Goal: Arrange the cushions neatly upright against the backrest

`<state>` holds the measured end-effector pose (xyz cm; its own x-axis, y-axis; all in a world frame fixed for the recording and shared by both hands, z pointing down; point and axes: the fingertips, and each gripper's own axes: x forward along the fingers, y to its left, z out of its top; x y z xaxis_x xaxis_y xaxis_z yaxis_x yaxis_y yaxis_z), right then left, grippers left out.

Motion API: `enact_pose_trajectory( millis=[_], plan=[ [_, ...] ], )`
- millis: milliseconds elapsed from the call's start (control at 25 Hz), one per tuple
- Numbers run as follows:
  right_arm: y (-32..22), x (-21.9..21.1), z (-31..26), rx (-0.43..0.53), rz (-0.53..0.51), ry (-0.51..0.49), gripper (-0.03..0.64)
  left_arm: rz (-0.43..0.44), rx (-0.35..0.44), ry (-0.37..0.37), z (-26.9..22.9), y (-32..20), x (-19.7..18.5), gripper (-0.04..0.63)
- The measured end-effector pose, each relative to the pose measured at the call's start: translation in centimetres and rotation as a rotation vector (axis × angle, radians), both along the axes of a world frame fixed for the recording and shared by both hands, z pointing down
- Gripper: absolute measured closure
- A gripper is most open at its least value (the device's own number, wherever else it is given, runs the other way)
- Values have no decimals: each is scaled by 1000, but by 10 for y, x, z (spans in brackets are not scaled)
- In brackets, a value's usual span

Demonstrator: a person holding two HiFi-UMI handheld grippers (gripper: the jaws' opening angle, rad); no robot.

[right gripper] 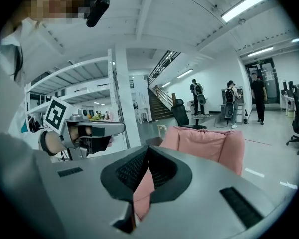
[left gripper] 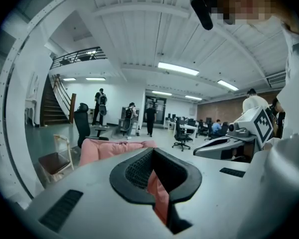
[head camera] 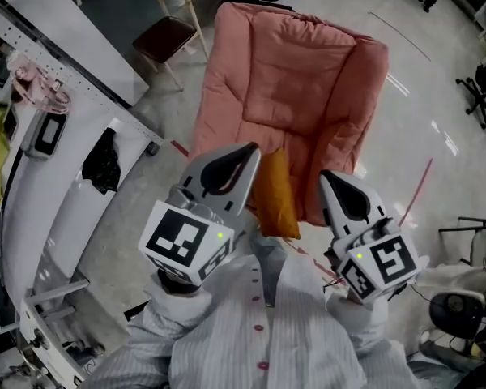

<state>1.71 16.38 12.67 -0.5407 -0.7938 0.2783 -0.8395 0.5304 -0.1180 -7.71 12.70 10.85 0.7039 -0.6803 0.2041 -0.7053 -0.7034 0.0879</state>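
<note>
Left gripper [head camera: 247, 156] and right gripper [head camera: 334, 186], both clenched and apparently empty, hover beside the orange cushion [head camera: 274, 194] at the front edge of the armchair [head camera: 227, 96], so the approach seems in hand; next they should open, grasp it and stand it against the backrest [head camera: 296, 35].

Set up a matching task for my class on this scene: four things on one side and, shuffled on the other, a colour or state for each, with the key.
Things:
1. armchair
2. cushion
3. small chair
4. left tool

Colour or state:
a. orange
b. jaws together
c. pink
d. wooden frame, dark seat

Pairs: 1-c, 2-a, 3-d, 4-b.
</note>
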Motion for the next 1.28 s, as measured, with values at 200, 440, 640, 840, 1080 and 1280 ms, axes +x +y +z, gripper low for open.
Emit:
enact_pose_trajectory(
  millis=[200, 440, 640, 840, 1080, 1280],
  plan=[
    [-30, 21, 15, -38, 33, 2, 604, 47, -41, -20, 19, -35, 26, 584],
    [-41, 35, 31, -93, 106, -10, 604, 122, -96, -51, 40, -58, 43, 584],
    [-51, 47, 37, -113, 194, -18, 604, 207, -110, -65, 46, -79, 59, 584],
    [-61, 58, 45, -135, 272, -15, 604, 288, -119, -73, 52, -97, 78, 584],
    [-67, 67, 77, -195, 364, -11, 604, 405, -186, -130, 90, -107, 92, 584],
    [-61, 74, 122, -275, 432, -4, 603, 485, -249, -190, 136, -111, 100, 584]
  ],
)
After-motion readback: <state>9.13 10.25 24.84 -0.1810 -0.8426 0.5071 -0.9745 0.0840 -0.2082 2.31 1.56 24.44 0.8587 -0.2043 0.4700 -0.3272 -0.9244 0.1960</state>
